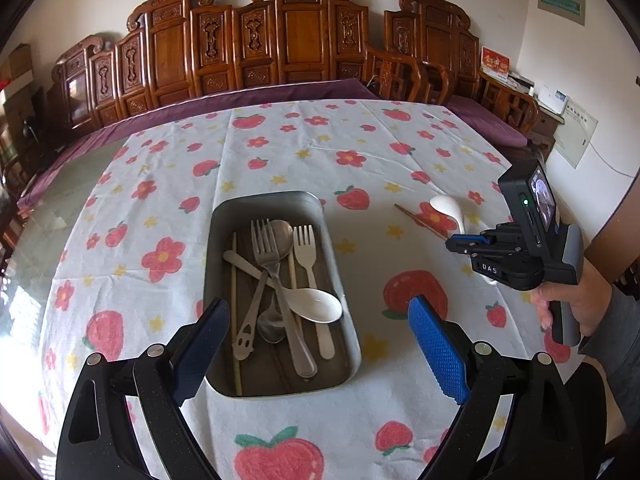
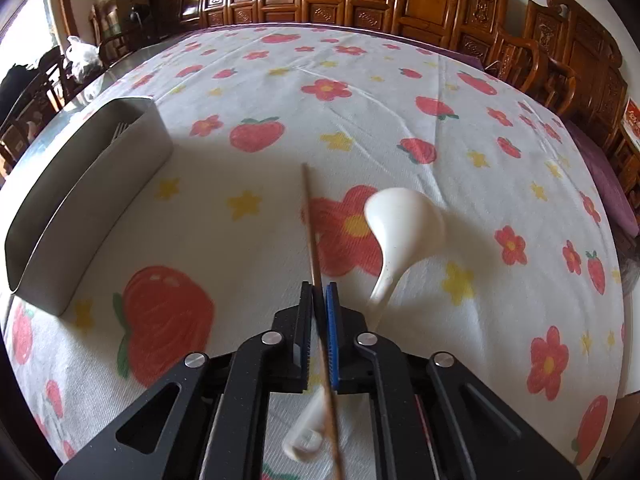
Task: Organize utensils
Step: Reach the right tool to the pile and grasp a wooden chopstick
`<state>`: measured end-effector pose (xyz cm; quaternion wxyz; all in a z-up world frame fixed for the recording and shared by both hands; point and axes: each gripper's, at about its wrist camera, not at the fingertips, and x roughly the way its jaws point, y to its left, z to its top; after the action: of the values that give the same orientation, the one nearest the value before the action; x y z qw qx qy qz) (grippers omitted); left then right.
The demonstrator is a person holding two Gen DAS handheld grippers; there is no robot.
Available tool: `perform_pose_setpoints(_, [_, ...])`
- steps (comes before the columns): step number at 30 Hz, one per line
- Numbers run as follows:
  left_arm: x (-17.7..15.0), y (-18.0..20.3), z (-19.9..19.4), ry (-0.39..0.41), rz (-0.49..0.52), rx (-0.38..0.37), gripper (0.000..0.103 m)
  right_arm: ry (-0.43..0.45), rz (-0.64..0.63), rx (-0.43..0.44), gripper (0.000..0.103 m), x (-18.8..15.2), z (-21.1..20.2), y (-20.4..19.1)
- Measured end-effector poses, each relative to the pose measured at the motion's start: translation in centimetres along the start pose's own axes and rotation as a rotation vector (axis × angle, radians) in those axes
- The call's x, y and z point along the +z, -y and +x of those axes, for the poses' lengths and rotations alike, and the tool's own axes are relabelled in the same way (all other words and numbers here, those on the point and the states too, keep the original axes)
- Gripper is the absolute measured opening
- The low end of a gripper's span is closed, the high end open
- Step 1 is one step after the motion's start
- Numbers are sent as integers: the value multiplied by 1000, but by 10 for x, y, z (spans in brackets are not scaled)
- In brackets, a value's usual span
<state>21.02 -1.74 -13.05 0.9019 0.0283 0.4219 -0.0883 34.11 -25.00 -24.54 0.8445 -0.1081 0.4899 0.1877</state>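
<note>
While the left claw [image 1: 316, 344] gapes above the tray [image 1: 224, 216], right claw [image 2: 319, 292] clenched on a chopstick [image 2: 310, 220].

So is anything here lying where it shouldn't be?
Yes. A white spoon lies on the tablecloth outside the metal tray, where the other cutlery is piled crisscross. One chopstick is also outside it, pinched in the right tool. The left tool is open above the tray.

left wrist: steep, near | right wrist: steep, nearer | shared: tray [image 1: 224, 216]
</note>
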Motion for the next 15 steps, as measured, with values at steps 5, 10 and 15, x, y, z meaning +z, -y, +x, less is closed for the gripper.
perform_pose_setpoints(5, [2,17,0,3,18,-12,87,39,48,46,6,-12,-27,7])
perform_pose_setpoints(10, [7,40,9,2,44,-34,87,109,126,56,6,-37,-73,30])
perform_pose_setpoints(15, [11,70,25,-9,82,-50,87,106,150,-34,6,-71,-88,53])
